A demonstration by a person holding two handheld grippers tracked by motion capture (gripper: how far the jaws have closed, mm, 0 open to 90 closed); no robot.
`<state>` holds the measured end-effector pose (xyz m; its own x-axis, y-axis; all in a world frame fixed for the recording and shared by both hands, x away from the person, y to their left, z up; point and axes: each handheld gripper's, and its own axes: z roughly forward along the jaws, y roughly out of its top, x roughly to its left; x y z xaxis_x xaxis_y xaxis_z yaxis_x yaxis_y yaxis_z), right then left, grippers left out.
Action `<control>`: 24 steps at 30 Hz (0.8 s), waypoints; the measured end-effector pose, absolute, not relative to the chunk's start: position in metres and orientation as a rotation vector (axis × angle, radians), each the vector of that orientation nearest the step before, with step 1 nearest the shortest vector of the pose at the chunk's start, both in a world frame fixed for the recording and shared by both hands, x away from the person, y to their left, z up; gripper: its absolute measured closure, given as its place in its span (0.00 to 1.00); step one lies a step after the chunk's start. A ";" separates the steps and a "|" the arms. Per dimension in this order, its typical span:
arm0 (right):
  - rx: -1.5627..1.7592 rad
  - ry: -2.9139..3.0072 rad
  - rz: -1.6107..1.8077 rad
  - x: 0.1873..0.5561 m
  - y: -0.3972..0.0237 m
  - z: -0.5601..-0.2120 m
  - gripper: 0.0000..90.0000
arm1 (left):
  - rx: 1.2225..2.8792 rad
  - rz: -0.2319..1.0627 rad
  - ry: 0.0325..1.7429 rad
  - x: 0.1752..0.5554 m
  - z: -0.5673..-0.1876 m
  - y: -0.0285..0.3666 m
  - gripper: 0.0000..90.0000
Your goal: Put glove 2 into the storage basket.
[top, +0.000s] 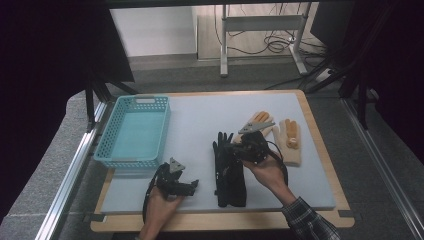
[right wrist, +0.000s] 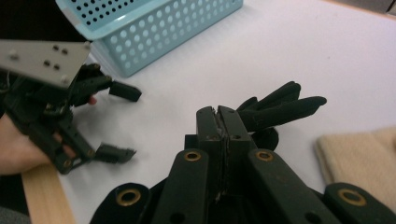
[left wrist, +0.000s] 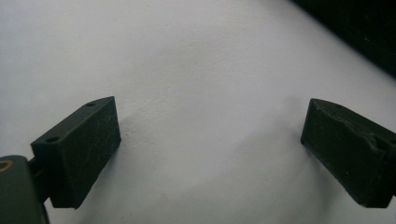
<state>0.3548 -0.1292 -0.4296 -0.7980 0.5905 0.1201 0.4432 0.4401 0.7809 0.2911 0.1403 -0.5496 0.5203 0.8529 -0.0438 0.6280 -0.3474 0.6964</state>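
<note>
A pair of black gloves [top: 230, 175] lies flat on the pale mat [top: 200, 115], fingers pointing away from me. My right gripper [top: 231, 148] hovers over their upper part, and in its own view the right gripper [right wrist: 218, 116] has its jaws pressed together with nothing visible between them. The black glove fingers [right wrist: 280, 105] lie just beyond its tips. My left gripper [top: 194, 185] rests near the mat's front left, and the left gripper [left wrist: 210, 154] stands wide open over bare mat [left wrist: 187, 70]. The right gripper view also takes in the left gripper [right wrist: 123, 122], held in a hand.
A light blue perforated basket [top: 130, 162] sits at the mat's left, its wall [right wrist: 154, 42] close behind the left gripper. Beige gloves with orange patches [top: 290, 142] lie right of the black pair, with a beige glove edge [right wrist: 359, 158] near the right jaws. A wooden board [top: 320, 145] frames the mat.
</note>
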 end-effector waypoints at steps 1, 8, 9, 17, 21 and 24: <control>0.914 2.517 1.284 0.351 -0.130 -0.430 0.98 | 2.084 0.431 1.205 0.291 -0.550 0.140 0.06; 0.921 2.518 1.309 0.339 -0.123 -0.433 0.98 | 2.085 0.431 1.205 0.291 -0.550 0.140 0.06; 0.916 2.517 1.309 0.338 -0.121 -0.433 0.98 | 2.086 0.431 1.204 0.291 -0.550 0.140 0.06; 0.965 2.471 1.241 0.318 -0.126 -0.456 0.97 | 2.083 0.430 1.206 0.291 -0.550 0.140 0.06; 1.003 2.448 1.179 0.311 -0.145 -0.473 0.93 | 2.085 0.432 1.205 0.291 -0.550 0.140 0.06; 1.022 2.459 1.108 0.309 -0.160 -0.482 0.78 | 2.090 0.432 1.203 0.291 -0.550 0.140 0.06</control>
